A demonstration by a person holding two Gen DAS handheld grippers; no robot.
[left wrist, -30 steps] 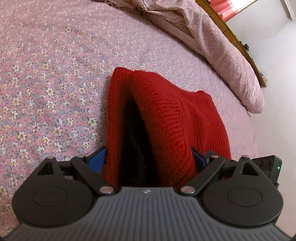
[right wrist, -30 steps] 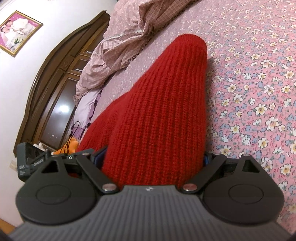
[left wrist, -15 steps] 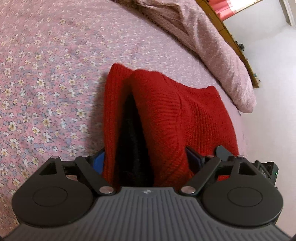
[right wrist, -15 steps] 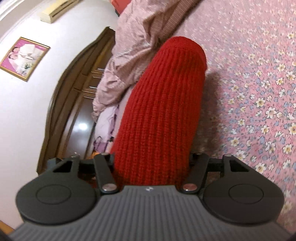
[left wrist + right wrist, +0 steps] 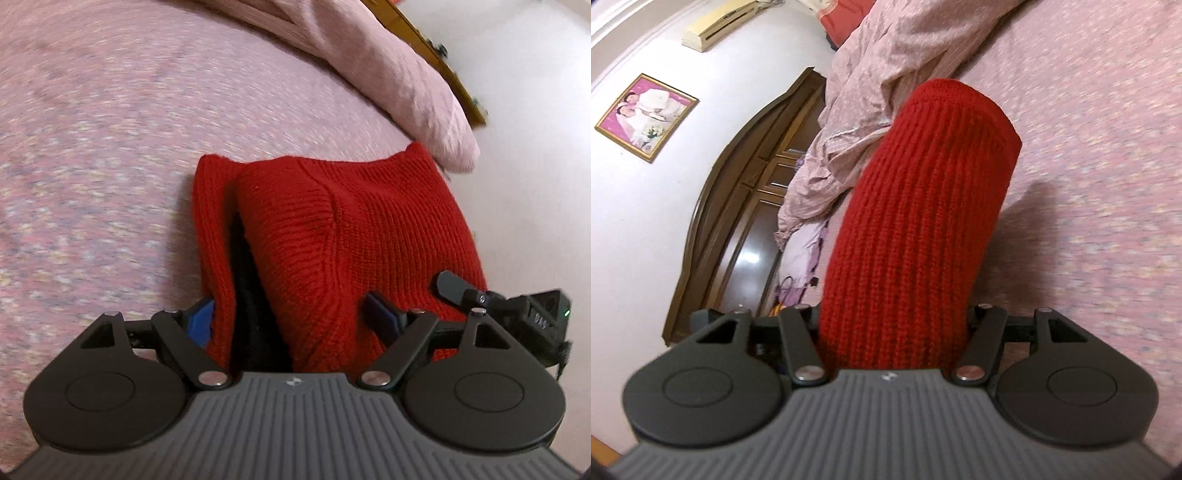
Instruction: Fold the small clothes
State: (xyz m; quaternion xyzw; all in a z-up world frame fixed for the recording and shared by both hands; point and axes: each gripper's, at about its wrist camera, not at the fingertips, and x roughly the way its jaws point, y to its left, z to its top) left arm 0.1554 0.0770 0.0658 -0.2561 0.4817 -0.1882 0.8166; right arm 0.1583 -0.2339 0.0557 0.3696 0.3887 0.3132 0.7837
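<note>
A small red knitted garment point(image 5: 332, 236) with a dark inner lining hangs between both grippers above the bed. My left gripper point(image 5: 295, 325) is shut on one edge of it, the blue finger pads point(image 5: 201, 325) pressed against the knit. My right gripper point(image 5: 894, 332) is shut on another edge of the same red garment point(image 5: 916, 221), which rises in front of it as a ribbed folded column, lifted off the bed. The right gripper's body also shows in the left wrist view point(image 5: 532, 317), close beside the left one.
The bed has a pink floral sheet point(image 5: 110, 147) point(image 5: 1108, 184). A crumpled pink quilt point(image 5: 886, 74) lies at the far side. A dark wooden headboard point(image 5: 746, 206), a framed picture point(image 5: 646, 116) and a white wall stand beyond.
Both grippers have lifted the red garment up off the sheet and tilted. The two grippers have come closer together. The bed now blurs with motion.
</note>
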